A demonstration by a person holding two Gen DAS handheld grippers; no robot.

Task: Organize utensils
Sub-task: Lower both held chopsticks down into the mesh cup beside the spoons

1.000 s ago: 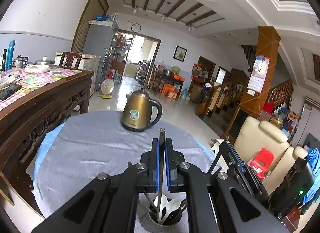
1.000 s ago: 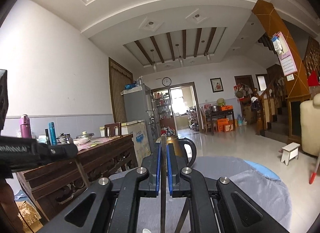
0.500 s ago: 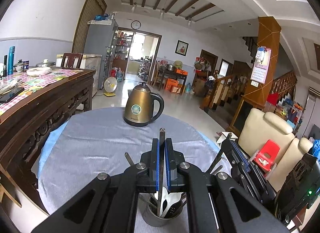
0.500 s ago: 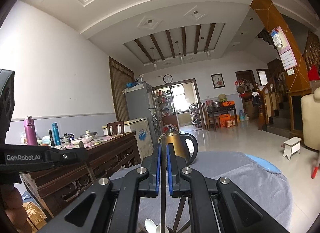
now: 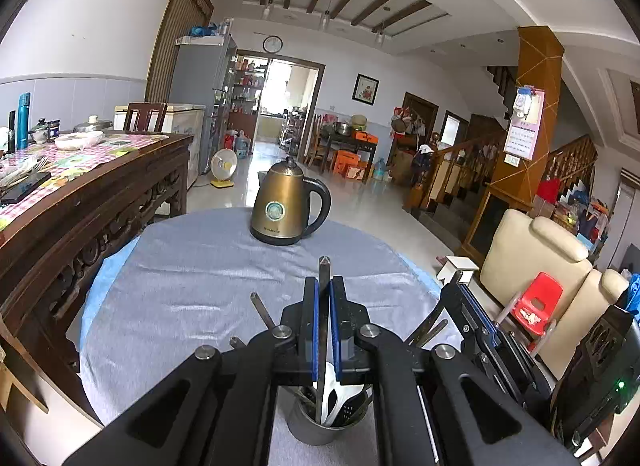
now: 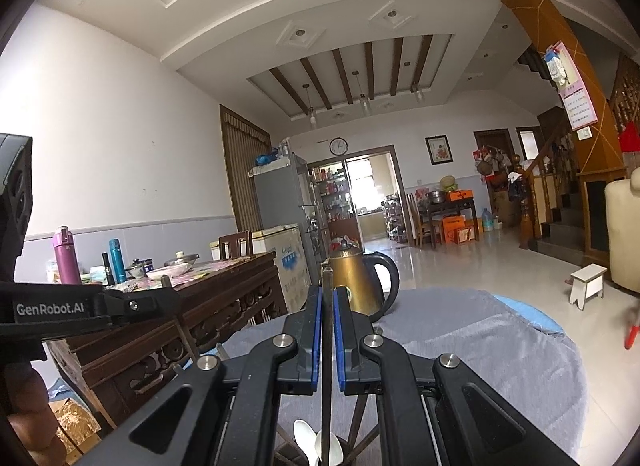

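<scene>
While both grippers stay over the cup (image 5: 320,428) at 6 o'clock, each is clenched on a metal stick: left gripper (image 5: 324,330) on one (image 5: 323,278), right gripper (image 6: 327,332) on another (image 6: 327,278). Best lower each straight down among the spoons (image 5: 334,394) before letting go.

Our right gripper (image 6: 327,306) is clamped on a thin dark utensil handle (image 6: 327,346) that runs down between white spoons (image 6: 316,446). Past it, a brass kettle (image 6: 356,282) stands on the grey-clothed bench (image 6: 500,346). The left gripper (image 6: 132,306) reaches in at near left.
</scene>
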